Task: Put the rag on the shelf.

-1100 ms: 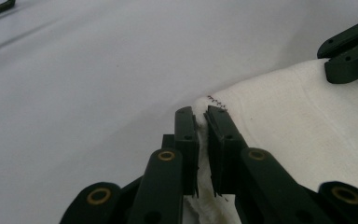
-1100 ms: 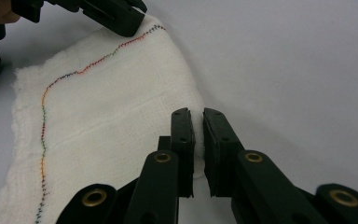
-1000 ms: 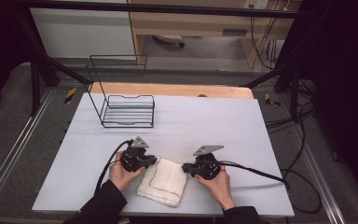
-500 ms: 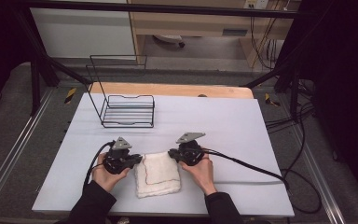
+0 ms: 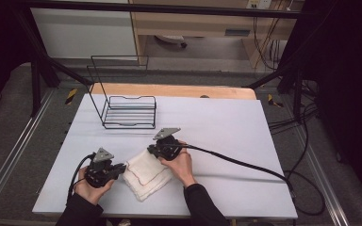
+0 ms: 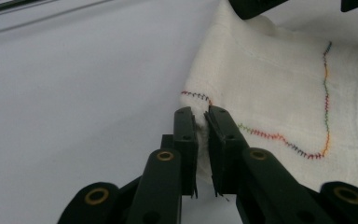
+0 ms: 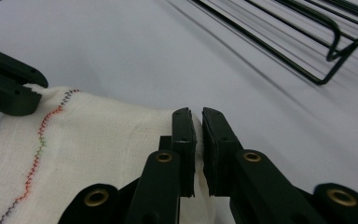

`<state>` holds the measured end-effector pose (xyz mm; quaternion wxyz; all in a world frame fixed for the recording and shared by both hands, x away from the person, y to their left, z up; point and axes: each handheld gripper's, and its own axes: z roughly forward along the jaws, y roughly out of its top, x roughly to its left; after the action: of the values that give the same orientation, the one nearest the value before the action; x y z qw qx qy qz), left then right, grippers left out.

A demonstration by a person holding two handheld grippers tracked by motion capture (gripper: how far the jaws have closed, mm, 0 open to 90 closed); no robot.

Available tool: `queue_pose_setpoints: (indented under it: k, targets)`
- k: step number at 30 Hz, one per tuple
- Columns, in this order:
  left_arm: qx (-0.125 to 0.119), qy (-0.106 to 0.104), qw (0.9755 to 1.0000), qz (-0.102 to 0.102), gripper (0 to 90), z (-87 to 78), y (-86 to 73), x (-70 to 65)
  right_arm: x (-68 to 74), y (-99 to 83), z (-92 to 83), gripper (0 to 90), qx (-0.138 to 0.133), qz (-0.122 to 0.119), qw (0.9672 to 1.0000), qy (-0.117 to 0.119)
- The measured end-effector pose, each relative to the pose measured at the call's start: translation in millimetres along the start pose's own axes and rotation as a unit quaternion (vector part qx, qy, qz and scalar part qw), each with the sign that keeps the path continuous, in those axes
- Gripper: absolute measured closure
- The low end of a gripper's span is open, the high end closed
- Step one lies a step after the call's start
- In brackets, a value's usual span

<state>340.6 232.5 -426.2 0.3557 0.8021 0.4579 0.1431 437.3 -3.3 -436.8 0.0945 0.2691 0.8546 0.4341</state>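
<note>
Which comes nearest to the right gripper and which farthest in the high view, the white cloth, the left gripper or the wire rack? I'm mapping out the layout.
1. White cloth: clamped in the right gripper at its upper corner.
2. Left gripper: on the cloth's left edge, toward the table's near side.
3. Wire rack: at the back left of the table, beyond the right gripper.

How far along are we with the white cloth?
Done: the white stitched cloth already lies folded on the white table. In hand: the left gripper and right gripper each pinch an edge of it. Left: probably setting it in the empty black wire rack, a guess.
</note>
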Motion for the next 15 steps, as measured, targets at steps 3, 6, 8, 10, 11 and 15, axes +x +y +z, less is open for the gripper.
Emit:
queue_pose_setpoints:
  k: [3, 6, 8, 10, 11, 15]
  targets:
    - [0.004, 0.003, 1.0000, 0.006, 80.5, 2.5, -3.5, -0.2, 0.5, 0.2, 9.4, 84.0, 0.006, -0.003, 1.0000, 0.002]
    - [0.004, 0.004, 1.0000, 0.007, 76.9, 4.3, -3.8, 1.1, -0.8, -2.2, 13.0, 83.4, 0.011, 0.003, 0.9999, 0.000]
    - [0.001, 0.003, 0.9999, 0.013, 73.2, 3.5, -2.7, 2.7, -0.3, -2.2, 12.3, 80.9, 0.008, 0.008, 0.9999, -0.002]
    - [-0.005, 0.000, 0.9998, 0.020, 66.9, 1.0, 0.0, 3.6, 0.0, 0.2, 7.7, 74.3, 0.001, 0.004, 1.0000, -0.009]
    - [-0.005, 0.000, 0.9998, 0.020, 63.8, 1.0, 0.0, 3.6, 0.0, 1.8, 3.9, 71.6, -0.003, 0.001, 0.9999, -0.013]
    - [-0.017, -0.003, 0.9992, 0.037, 49.3, -1.8, 11.1, 6.3, -0.1, 5.6, -12.5, 56.7, -0.012, 0.007, 0.9998, -0.015]
